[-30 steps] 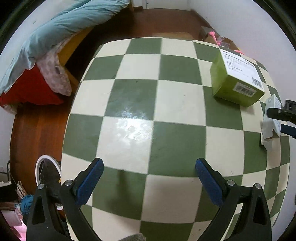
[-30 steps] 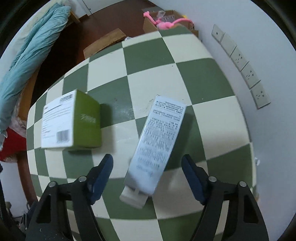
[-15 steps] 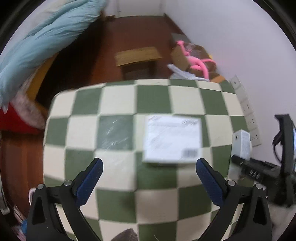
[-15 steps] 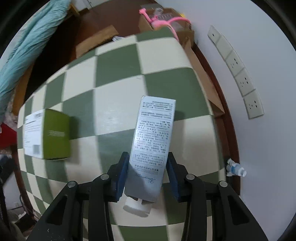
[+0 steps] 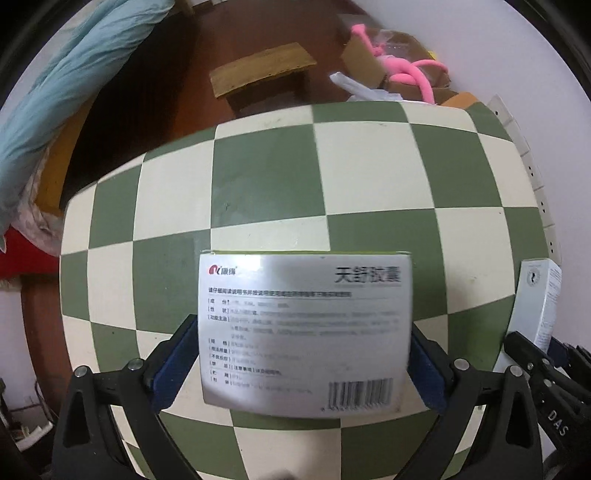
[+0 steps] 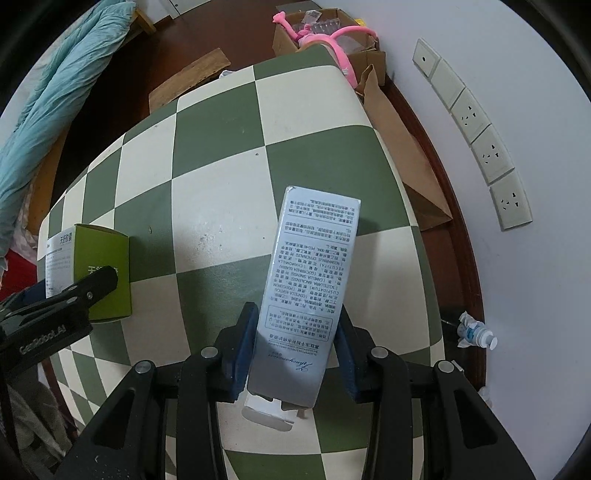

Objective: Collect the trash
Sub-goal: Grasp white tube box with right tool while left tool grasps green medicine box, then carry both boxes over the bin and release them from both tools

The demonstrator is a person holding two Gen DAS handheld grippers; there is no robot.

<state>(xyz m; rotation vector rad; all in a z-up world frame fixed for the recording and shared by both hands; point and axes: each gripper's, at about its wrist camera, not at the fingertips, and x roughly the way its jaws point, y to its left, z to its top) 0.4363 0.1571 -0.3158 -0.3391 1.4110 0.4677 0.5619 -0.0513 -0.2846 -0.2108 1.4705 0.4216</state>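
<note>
A green box (image 5: 303, 332) with a white printed label lies on the green-and-cream checkered table (image 5: 369, 166). My left gripper (image 5: 303, 354) is open and straddles the box, one blue pad (image 5: 177, 362) close beside each side. I cannot tell whether the pads touch it. In the right wrist view the same green box (image 6: 107, 258) sits at the left, with a left finger (image 6: 92, 284) over it. My right gripper (image 6: 295, 347) is shut on a tall silver-blue carton (image 6: 314, 266), held tilted above the table (image 6: 221, 166). That carton (image 5: 535, 295) also shows at the right edge of the left wrist view.
A brown paper bag (image 6: 406, 158) leans at the table's right edge. Beyond it is a cardboard box with a pink toy (image 6: 325, 29). Wall sockets (image 6: 480, 129) line the right wall, and a small bottle (image 6: 476, 332) lies on the floor. A wooden stool (image 5: 262, 68) and blue bedding (image 5: 74, 74) are behind.
The left gripper swung across the table to the green box and came down around it, its opening unchanged. The right gripper shut on the carton and tilted it up.
</note>
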